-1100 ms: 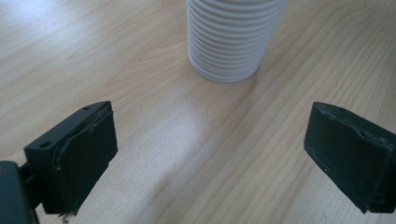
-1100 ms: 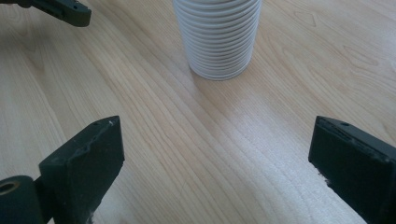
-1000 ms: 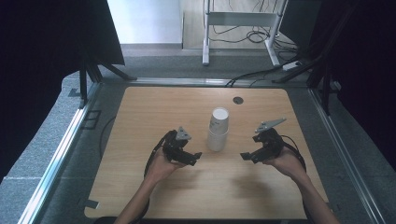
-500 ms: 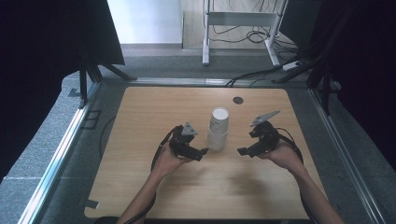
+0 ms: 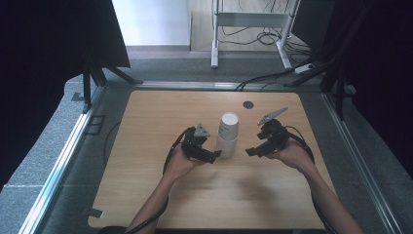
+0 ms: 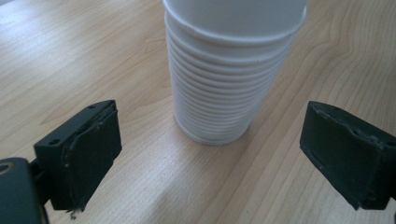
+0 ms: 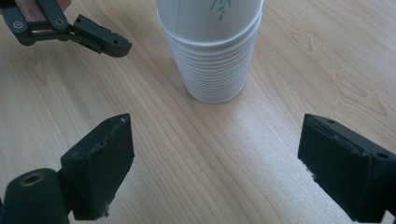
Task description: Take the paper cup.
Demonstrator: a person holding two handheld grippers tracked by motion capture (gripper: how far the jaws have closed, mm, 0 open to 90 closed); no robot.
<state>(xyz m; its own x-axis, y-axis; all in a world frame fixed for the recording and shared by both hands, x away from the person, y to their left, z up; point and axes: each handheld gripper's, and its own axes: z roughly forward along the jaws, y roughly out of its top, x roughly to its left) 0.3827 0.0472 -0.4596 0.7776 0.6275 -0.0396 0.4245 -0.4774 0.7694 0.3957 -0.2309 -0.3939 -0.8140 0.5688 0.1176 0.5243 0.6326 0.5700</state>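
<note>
I'm closing in on the white stack of nested paper cups (image 5: pixel 228 134) mid-desk (image 5: pixel 146 195). My left gripper (image 5: pixel 216 155) is spread; the right gripper (image 5: pixel 249 152), nothing between its jaws, has just been narrowing. Next: brace the stack's base, pinch the top cup.

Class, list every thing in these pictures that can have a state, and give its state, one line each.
Cup stack: upright on the table, nested, mouth down, untouched.
Left gripper: open, jaws beside the stack's base, nothing held.
Right gripper: open, jaws just been closing, nothing between them, short of the stack.
Table: bare wood around the stack.
</note>
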